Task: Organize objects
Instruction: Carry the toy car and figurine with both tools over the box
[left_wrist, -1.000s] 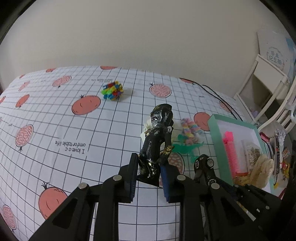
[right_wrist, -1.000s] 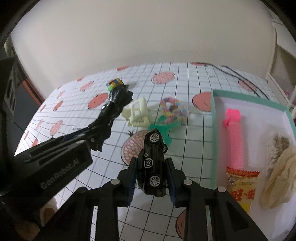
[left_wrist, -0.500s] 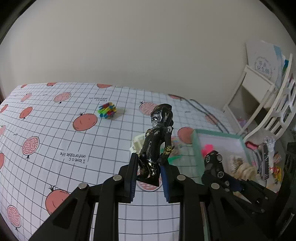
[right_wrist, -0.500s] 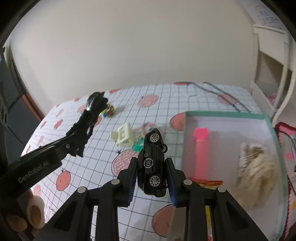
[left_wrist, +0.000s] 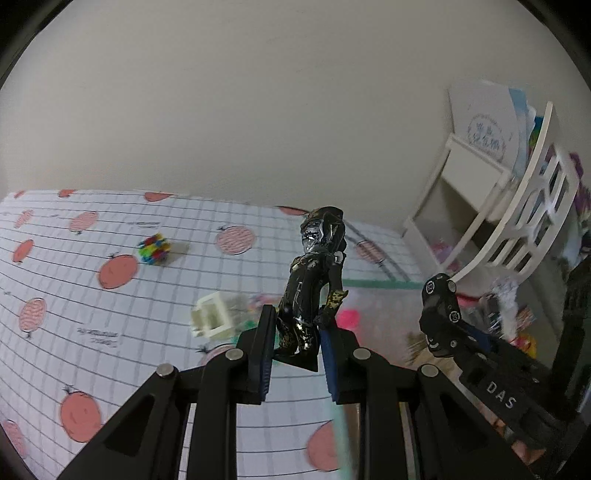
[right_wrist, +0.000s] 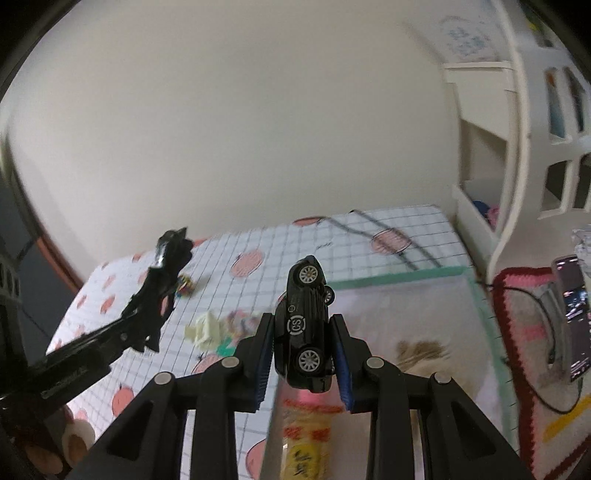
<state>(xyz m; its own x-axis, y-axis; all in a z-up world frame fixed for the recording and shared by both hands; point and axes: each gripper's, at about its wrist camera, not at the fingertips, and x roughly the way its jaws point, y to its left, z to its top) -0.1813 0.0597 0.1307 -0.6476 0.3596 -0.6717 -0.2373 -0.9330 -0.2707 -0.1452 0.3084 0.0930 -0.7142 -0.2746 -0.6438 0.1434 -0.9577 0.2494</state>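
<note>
My left gripper (left_wrist: 295, 341) is shut on the feet of a glossy black figurine (left_wrist: 314, 284), held upright above the tablecloth. My right gripper (right_wrist: 303, 350) is shut on a black toy car (right_wrist: 304, 328), nose up, over the near left edge of the green-rimmed tray (right_wrist: 399, 277). In the left wrist view the toy car (left_wrist: 439, 314) and the right gripper (left_wrist: 448, 338) show at the right, over the tray (left_wrist: 384, 284). In the right wrist view the figurine (right_wrist: 162, 284) shows at the left in the left gripper (right_wrist: 142, 334).
On the fruit-print tablecloth (left_wrist: 92, 332) lie a cream plastic piece (left_wrist: 212, 319), a multicoloured ball (left_wrist: 153, 251) and some pastel and green bits. The tray holds a snack packet (right_wrist: 306, 432), a pink item and a beige bundle (right_wrist: 421, 354). A white shelf (right_wrist: 517, 147) and a phone (right_wrist: 572, 317) stand to the right.
Both grippers have risen and swung right towards the tray, each keeping its toy. The table objects now sit lower and further left in both views.
</note>
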